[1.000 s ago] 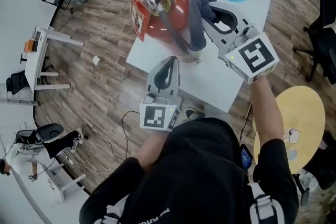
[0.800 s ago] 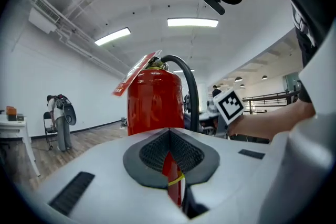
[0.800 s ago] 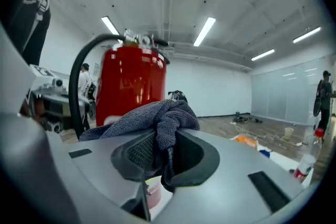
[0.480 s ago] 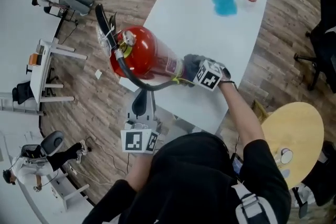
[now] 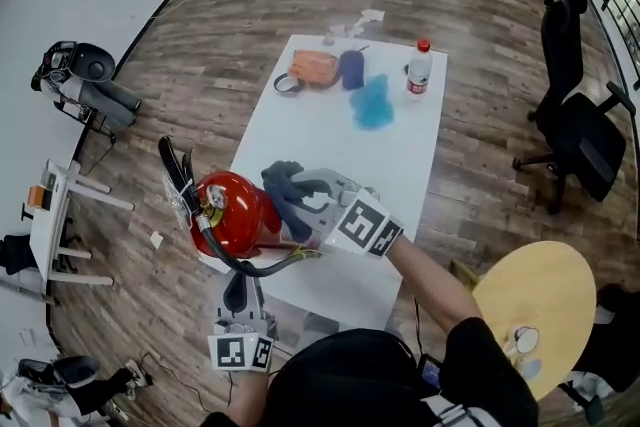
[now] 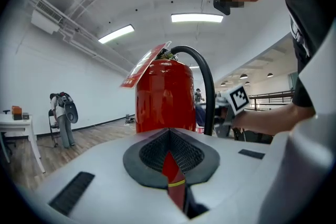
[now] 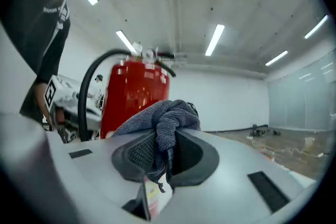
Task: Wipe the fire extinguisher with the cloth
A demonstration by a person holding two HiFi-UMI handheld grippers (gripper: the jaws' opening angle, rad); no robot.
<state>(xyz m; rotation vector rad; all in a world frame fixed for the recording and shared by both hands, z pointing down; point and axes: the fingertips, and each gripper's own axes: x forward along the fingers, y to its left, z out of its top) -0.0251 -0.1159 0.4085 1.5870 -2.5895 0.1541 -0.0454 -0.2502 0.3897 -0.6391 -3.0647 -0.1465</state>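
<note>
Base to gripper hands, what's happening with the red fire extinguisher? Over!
Right gripper shut on cloth, beside fire extinguisher. Left gripper shut, facing it. Black hose loops across front.

glossy red painted metal on the fire extinguisher (image 5: 232, 213), its hose (image 5: 240, 267) matt black rubber; the cloth (image 5: 283, 190) is nubbly grey terry (soft, rumpled); smooth white bench (image 5: 330, 130), wood-plank floor (image 5: 200, 55).

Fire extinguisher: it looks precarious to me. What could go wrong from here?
1. The fire extinguisher stands at the near corner of the table; a firm sideways wipe could tip it off.
2. Its black hose loops toward the right gripper, which holds the cloth, and could snag.
</note>
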